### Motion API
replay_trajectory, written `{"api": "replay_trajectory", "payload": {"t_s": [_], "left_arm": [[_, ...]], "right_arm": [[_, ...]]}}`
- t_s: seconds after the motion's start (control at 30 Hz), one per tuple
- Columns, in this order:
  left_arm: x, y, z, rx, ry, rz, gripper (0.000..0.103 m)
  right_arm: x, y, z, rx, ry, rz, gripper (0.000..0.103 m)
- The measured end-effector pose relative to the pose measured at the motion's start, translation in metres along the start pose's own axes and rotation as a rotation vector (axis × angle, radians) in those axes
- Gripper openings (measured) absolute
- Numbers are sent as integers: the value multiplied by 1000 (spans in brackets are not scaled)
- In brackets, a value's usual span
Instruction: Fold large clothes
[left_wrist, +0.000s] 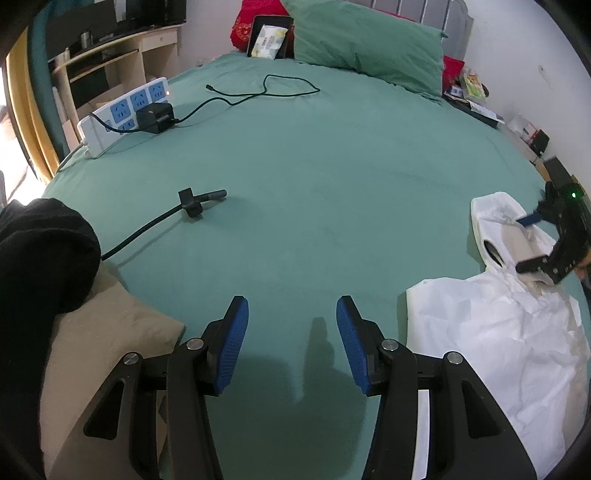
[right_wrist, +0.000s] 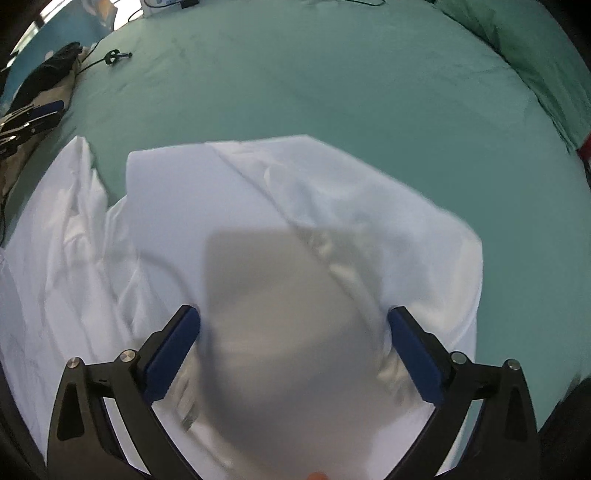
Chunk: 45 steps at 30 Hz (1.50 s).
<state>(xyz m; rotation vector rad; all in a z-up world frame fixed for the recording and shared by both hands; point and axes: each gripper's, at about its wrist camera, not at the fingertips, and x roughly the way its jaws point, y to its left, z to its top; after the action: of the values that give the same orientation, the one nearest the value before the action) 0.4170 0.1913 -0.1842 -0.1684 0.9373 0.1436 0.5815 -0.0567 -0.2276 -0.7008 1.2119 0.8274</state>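
White cloth fills the near part of the right wrist view: the garment (right_wrist: 155, 236), a hooded white top of thin, crinkly fabric, lies rumpled on the green sheet (right_wrist: 332, 81). It sits at the near right of the bed, one flap already turned over with a straight edge, the rest in soft creases.

Over it hangs the right gripper (right_wrist: 293, 350), pointing steeply down, jaws spread wide with only cloth beneath them and nothing pinched; whether the pads touch the fabric I cannot tell, as the picture is blurred. The left gripper (left_wrist: 291, 339) hovers above bare sheet, jaws about half apart and empty, well left of the garment.

My reading is that a fold is in hand. The next move probably calls for both claws to pinch an edge or corner, lift it clear and lay it across evenly; such light, slippery-looking stuff would likely slide or bunch unless gripped firmly.

Going smaller: a green pillow (left_wrist: 369, 40) far off, a tan cushion (left_wrist: 110, 332) and black cloth (left_wrist: 44, 251) at the near left, a white power strip (left_wrist: 125, 110) with blue sockets, then a thin black cable (left_wrist: 266, 92).
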Motion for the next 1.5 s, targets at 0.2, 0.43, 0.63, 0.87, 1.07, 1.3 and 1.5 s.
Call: {"api": "replay_trajectory", "payload": {"t_s": [0.2, 0.43, 0.63, 0.87, 1.07, 1.3, 1.5], "left_arm": [[3, -3, -2, -1, 21, -18, 52], [-14, -16, -1, 15, -12, -54, 52], [-39, -31, -5, 25, -51, -93, 52], [-72, -60, -22, 38, -90, -187, 52], [-75, -93, -32, 30, -70, -280, 52], [-65, -139, -10, 1, -60, -346, 52], [-60, -157, 28, 25, -84, -337, 52]], "right_arm": [[-17, 35, 12, -123, -46, -39, 31], [-40, 125, -15, -350, -158, -508, 21], [-27, 228, -64, -481, -233, -908, 21], [-13, 290, -122, -378, -301, -959, 32], [-27, 285, -145, -209, -301, -773, 48], [-71, 255, -176, 44, -406, -654, 48], [-116, 179, -164, -31, -458, -526, 66]]}}
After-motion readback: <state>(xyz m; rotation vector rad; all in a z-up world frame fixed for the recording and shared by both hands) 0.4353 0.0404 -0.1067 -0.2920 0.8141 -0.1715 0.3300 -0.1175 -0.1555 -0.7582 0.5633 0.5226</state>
